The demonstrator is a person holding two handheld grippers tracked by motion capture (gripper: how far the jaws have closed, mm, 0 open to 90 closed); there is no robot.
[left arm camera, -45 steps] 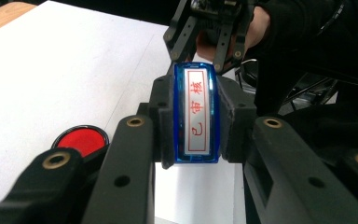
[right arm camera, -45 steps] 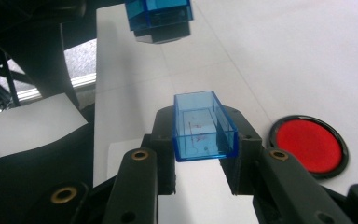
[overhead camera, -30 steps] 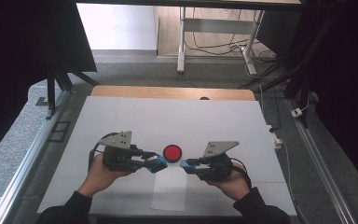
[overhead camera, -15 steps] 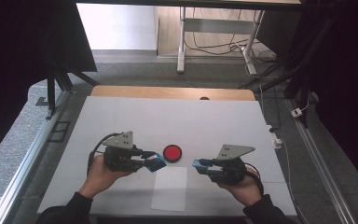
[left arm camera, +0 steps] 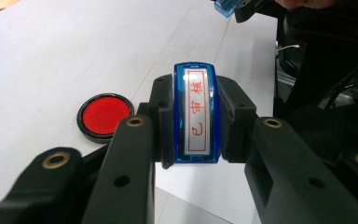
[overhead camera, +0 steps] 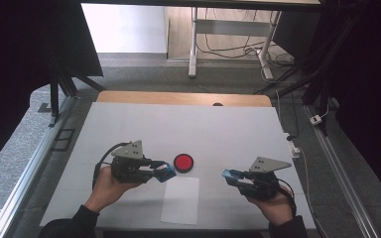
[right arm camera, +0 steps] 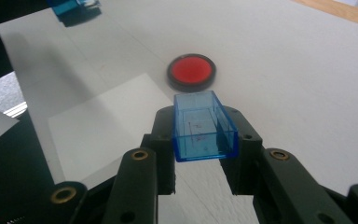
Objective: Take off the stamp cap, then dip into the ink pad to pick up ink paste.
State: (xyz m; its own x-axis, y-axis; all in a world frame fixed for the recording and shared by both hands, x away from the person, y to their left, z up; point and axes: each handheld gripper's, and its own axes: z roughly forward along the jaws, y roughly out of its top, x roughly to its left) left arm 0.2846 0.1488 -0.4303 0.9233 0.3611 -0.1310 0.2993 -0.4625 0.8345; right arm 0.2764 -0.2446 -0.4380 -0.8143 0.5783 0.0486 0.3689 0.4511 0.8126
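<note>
My left gripper [overhead camera: 162, 173] is shut on a blue stamp [left arm camera: 196, 112] whose white label carries red characters. It hovers just left of a round red ink pad [overhead camera: 183, 162] in a black case. At the right, my right gripper [overhead camera: 229, 174] is shut on a clear blue stamp cap [right arm camera: 204, 126], its hollow side facing up. That cap is held well right of the ink pad [right arm camera: 191, 71]. A white sheet of paper [overhead camera: 180, 200] lies on the table in front of the pad, between the two grippers.
The white table [overhead camera: 188, 124] has a wooden strip along its far edge [overhead camera: 178, 98]. A metal rail [overhead camera: 25, 183] runs along the left side and cables [overhead camera: 297, 148] hang at the right edge.
My right gripper has drawn away to the right with the blue cap, apart from the stamp. The left gripper with the stamp has barely moved.
</note>
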